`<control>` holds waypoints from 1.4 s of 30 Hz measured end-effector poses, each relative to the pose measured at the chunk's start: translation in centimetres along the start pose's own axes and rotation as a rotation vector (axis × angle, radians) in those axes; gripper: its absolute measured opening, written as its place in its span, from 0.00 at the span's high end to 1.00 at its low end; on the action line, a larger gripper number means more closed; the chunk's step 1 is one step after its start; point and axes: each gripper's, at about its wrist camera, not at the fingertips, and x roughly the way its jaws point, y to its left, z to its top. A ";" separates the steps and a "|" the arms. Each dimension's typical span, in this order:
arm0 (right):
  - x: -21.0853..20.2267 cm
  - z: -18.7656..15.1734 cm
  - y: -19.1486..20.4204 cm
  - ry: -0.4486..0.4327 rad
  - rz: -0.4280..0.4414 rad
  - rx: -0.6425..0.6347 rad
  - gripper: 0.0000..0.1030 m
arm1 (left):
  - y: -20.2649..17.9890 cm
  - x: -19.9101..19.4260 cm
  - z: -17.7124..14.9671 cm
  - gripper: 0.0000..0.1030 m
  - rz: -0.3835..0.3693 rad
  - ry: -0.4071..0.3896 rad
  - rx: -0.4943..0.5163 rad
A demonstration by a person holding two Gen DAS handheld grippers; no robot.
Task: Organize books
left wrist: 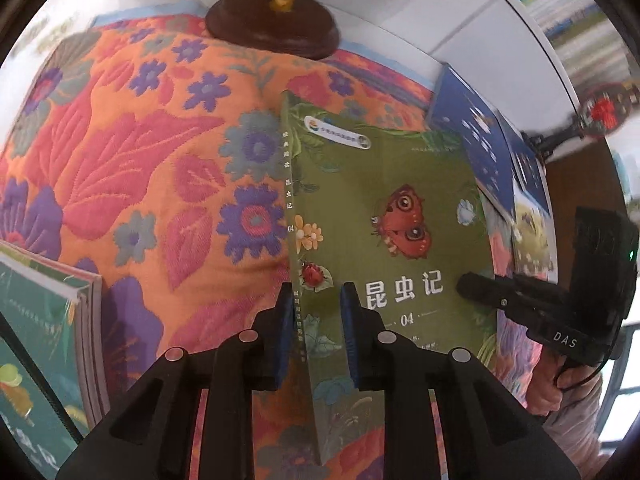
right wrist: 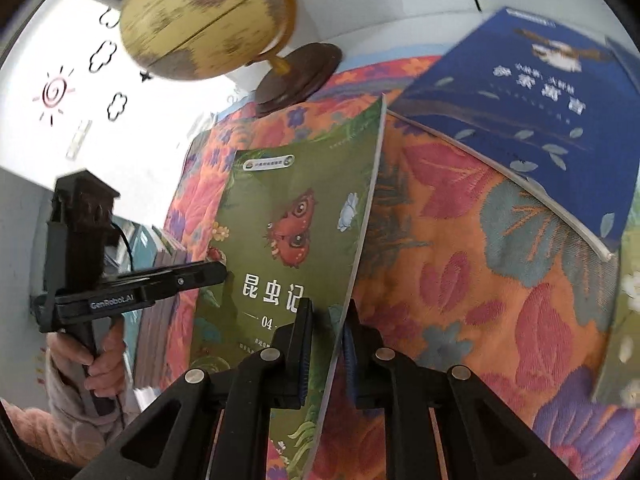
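Both grippers pinch the green insect book, lifted off the floral cloth.

Left gripper (left wrist: 314,300) clamps the spine edge, right gripper (right wrist: 328,316) the open edge of the green insect book (left wrist: 384,216); raise both evenly, clearing the blue book (right wrist: 520,120) and globe (right wrist: 208,16).

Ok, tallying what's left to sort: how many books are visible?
4 at least: green book gripped by the left tool and right tool; a blue book on the right atop a flowered one; a teal book topping a left stack, maybe hiding more.
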 end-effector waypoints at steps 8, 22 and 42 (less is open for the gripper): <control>-1.0 -1.8 2.1 -0.012 -0.036 -0.048 0.87 | -1.0 -0.9 -1.2 0.82 -0.013 0.010 0.033; -3.2 -5.0 4.9 -0.038 -0.076 -0.051 0.87 | -2.4 -3.1 -3.5 0.81 -0.012 0.000 0.084; -6.8 -7.4 9.6 -0.127 -0.114 -0.018 0.87 | -2.6 -7.7 -5.2 0.81 -0.079 -0.033 0.128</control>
